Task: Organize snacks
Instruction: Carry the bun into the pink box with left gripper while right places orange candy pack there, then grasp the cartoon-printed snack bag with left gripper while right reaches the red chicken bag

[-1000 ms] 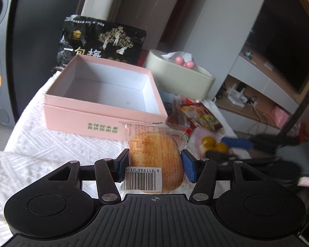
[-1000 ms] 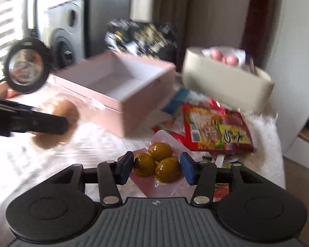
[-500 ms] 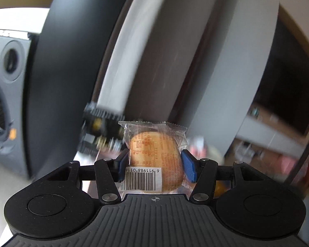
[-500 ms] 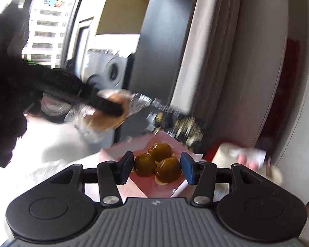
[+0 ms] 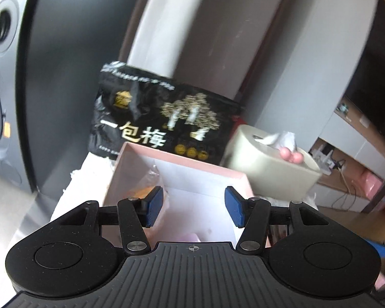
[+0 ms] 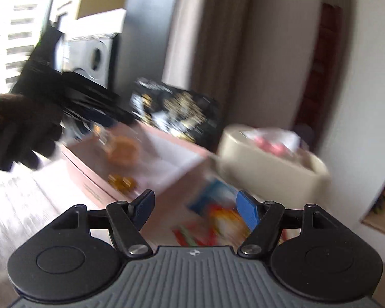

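The left gripper [image 5: 193,206] has its ribbed blue pads spread with nothing between them, low in the frame over the open pink cardboard box [image 5: 182,165]. A clear-wrapped round bun [image 5: 147,183] lies against the box's white inner wall, just left of the left pad. Behind the box, at centre, a crinkled glossy black bag [image 5: 164,123] with gold trees stands upright; a smooth, rounded beige tissue holder [image 5: 267,169] sits to its right.

The right gripper [image 6: 195,209] has just been opening; its jaws stand apart and empty. In its blurred view the bun [image 6: 123,151] and a packet of brown glossy eggs [image 6: 122,182] lie inside the box [image 6: 179,161], left of centre. A colourful foil packet [image 6: 218,210] lies between the pads, lower down.
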